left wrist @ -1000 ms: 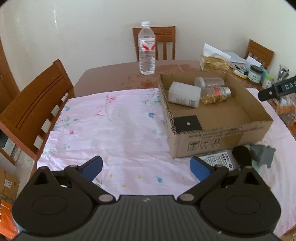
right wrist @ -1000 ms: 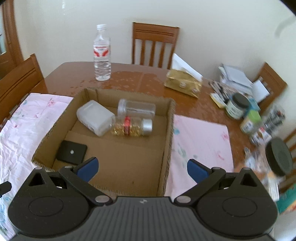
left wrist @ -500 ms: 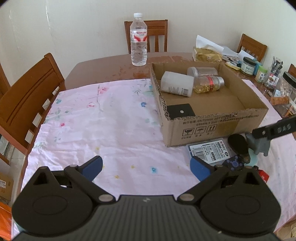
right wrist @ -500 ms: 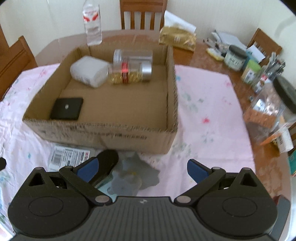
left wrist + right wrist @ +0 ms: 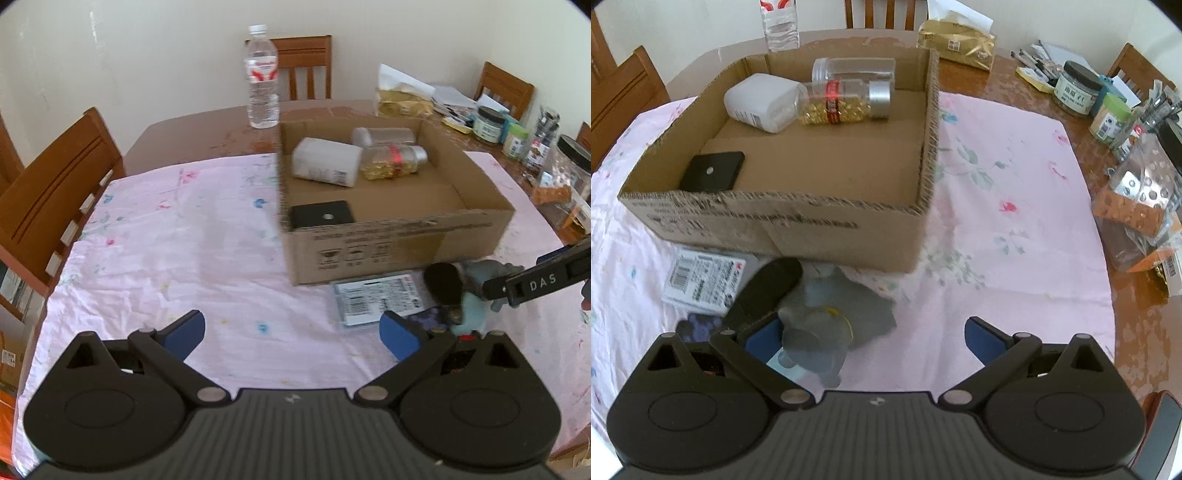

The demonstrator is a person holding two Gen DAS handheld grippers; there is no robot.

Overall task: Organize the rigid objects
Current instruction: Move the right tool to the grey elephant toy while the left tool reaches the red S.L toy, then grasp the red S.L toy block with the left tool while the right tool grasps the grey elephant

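Since a moment ago, my right claw [image 5: 873, 334] has dropped low over the pink cloth in front of the cardboard box [image 5: 783, 218]. Its fingers are spread wide, and the grey toy [image 5: 827, 325] lies between them, beside the left finger. A black oval thing [image 5: 764, 288] and a white label pack [image 5: 701, 280] lie just beside the toy. My left claw [image 5: 291, 330] hangs spread wide over the cloth on the table [image 5: 192, 125], holding nothing.

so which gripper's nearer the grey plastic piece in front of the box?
Right. The right gripper is open right over the grey plastic piece; the left gripper is open over bare cloth, the piece off to its right.
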